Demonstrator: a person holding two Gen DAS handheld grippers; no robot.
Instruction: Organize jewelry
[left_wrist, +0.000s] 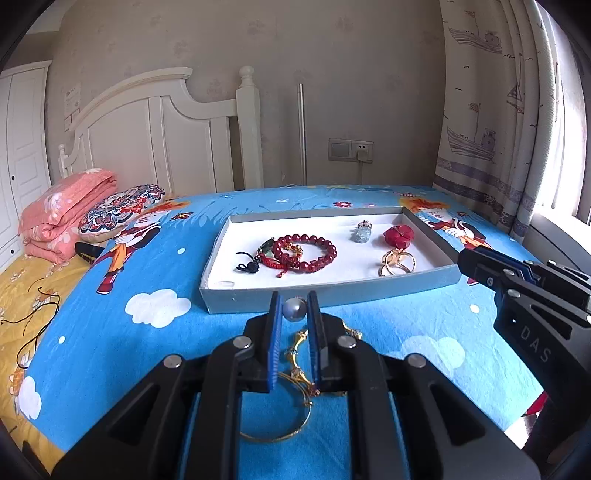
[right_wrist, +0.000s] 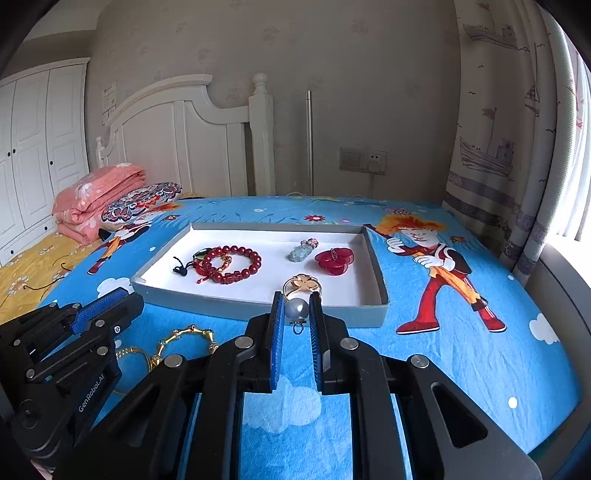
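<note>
Holding one grey pearl bead each, we have the left hand-held gripper (left_wrist: 294, 308) and the right hand-held gripper (right_wrist: 296, 308) both clamped on their loads: a round pearl (left_wrist: 294, 309) pinched between the blue pads on the left, and a pearl pendant (right_wrist: 296, 309) with a small metal loop hanging under it on the right. Both sit just short of the near wall of the grey tray (right_wrist: 258, 304) on the bed. Already lying in the tray: a red bead bracelet (left_wrist: 308, 253), a pale blue stone charm (left_wrist: 362, 233), a red flower piece (left_wrist: 399, 235), and a gold clover ring (left_wrist: 397, 262). Outside it, on the blue sheet below the left jaws: a gold bangle and chain (left_wrist: 295, 369). We judge the step in hand to be carrying the pearls to the tray; next we need to clear the wall, lower over bare white lining, and release.
</note>
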